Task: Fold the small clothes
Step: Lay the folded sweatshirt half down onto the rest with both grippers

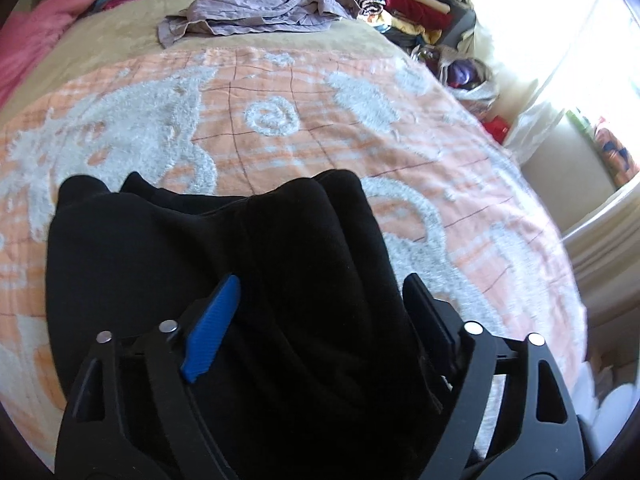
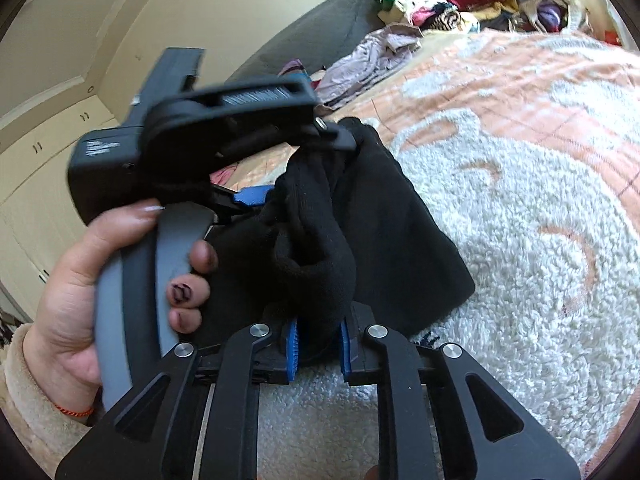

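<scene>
The black garment [image 1: 224, 264] lies bunched on the bed's orange-and-white blanket [image 1: 280, 120], ridged into soft folds, and both tools are right at it. The left gripper [image 1: 320, 304] stands over the cloth with its fingers [image 1: 216, 320] spread wide, one on each side of a fold, pads clear of the fabric, gripping nothing. The right gripper [image 2: 318, 344] has its blue-padded fingers [image 2: 291, 346] nearly together, a rolled edge of the black cloth pinched between them. In the right wrist view the person's left hand [image 2: 80, 292], in a fluffy beige sleeve [image 2: 28, 396], wraps the other tool's grey handle. Farther up the bed lies a crumpled lilac garment [image 1: 260, 10], with heaped coloured clothes [image 1: 404, 0] beyond.
</scene>
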Motion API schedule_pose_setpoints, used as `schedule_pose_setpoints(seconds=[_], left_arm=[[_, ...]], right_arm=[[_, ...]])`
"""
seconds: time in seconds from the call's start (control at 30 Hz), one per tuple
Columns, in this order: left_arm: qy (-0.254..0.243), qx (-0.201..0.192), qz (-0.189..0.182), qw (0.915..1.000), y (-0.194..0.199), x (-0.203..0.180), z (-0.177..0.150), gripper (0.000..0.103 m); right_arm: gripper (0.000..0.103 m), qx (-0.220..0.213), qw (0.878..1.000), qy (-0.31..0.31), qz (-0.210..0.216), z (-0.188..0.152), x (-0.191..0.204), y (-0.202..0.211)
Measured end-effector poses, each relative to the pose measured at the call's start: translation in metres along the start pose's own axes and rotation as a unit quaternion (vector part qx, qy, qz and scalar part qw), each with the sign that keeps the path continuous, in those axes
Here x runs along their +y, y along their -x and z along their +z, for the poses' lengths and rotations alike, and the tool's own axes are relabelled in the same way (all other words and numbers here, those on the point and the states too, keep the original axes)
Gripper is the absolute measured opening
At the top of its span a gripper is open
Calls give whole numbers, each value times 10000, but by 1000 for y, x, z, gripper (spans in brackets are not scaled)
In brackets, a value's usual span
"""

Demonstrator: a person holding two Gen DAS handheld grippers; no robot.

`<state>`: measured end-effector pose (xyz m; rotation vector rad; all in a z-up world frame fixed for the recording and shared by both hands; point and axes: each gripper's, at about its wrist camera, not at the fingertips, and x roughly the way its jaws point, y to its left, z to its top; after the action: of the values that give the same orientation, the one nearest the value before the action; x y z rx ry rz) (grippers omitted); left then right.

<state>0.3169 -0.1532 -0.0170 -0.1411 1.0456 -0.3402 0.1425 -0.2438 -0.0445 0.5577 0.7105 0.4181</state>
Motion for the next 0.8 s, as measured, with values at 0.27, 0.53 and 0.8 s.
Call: schedule_pose_setpoints(seconds=[0.27, 0.53, 0.8], left_arm=[[331, -563, -612, 9960, 45, 14, -2, 84], [407, -937, 27, 9948, 83, 63, -27, 84], [455, -789, 189, 9957, 78, 87, -63, 84]], right_arm=[[20, 166, 9997, -153, 107, 5, -10, -2], [65, 444, 9975, 364, 409, 19, 4, 13], [65, 1165, 9915, 467, 343, 72, -1, -29]])
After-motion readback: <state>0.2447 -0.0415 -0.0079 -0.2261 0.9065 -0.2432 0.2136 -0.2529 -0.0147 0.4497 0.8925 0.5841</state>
